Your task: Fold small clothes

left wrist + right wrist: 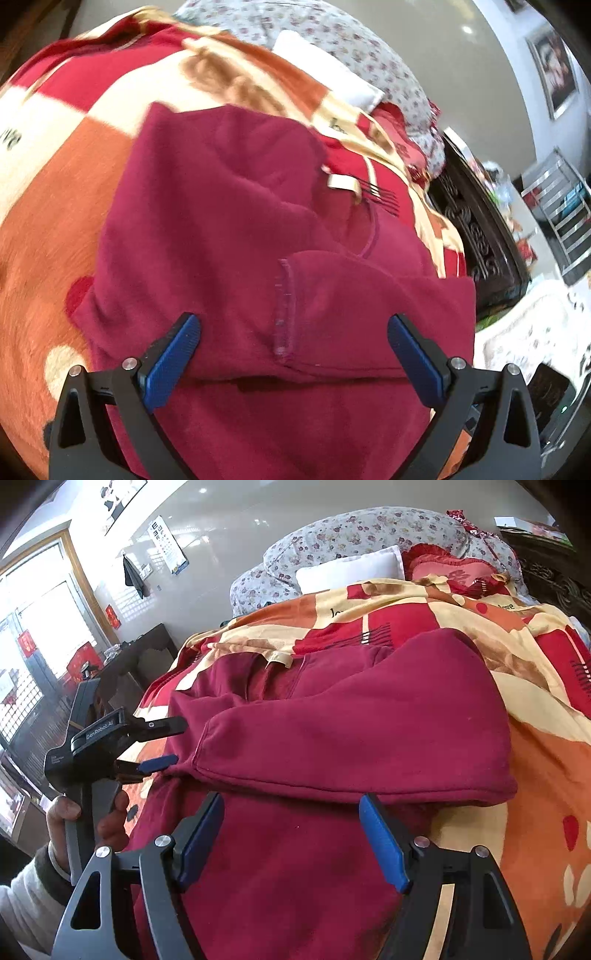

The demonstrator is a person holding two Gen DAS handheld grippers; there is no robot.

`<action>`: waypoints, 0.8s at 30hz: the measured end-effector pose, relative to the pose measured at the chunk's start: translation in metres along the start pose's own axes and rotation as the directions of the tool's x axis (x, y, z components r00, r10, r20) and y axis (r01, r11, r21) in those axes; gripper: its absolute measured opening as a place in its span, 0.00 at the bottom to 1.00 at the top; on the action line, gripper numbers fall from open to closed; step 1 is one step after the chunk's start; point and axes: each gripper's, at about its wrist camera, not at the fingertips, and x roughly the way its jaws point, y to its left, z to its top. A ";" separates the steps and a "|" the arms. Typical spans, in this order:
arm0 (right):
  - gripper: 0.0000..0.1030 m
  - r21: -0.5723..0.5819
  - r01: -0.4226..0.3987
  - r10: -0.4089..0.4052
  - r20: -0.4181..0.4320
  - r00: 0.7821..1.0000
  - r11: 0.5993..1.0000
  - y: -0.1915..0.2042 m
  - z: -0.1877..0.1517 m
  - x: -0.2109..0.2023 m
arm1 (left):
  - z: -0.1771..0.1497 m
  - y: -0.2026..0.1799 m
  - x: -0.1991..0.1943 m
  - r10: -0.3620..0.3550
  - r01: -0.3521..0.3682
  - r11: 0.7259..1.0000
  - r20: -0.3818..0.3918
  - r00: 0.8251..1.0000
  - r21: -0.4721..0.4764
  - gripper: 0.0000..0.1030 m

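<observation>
A dark red sweatshirt [221,221] lies on a patterned blanket on a bed, its sleeves folded across the body. My left gripper [293,332] is open, its blue pads spread over the folded sleeve cuff [282,310], holding nothing. In the right wrist view the sweatshirt [369,720] fills the middle. My right gripper [291,812] is open just above the near edge of the folded sleeve. The left gripper [173,742] shows at the left in a person's hand, jaws apart at the sleeve's end.
The orange, red and cream blanket [55,203] covers the bed. A floral quilt [351,535], a white pillow [351,568] and a red cushion [454,568] lie at the head. A dark carved bed frame [480,229] runs along the right, with a cabinet [140,653] at left.
</observation>
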 end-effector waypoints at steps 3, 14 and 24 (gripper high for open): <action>0.78 -0.001 -0.003 0.003 0.009 1.000 1.000 0.000 -0.001 -0.003 | 0.000 -0.017 0.013 0.042 -0.040 0.998 -0.023 0.999 0.053 0.97; 0.56 0.006 0.074 -0.074 0.110 0.991 0.997 -0.012 0.004 -0.045 | 0.009 -0.061 -0.015 0.117 -0.139 0.959 0.101 0.988 0.246 0.10; 0.48 -0.020 0.196 -0.191 0.138 0.972 0.980 -0.005 0.048 -0.015 | 0.029 0.020 -0.026 0.277 -0.280 0.950 0.044 0.960 0.136 0.10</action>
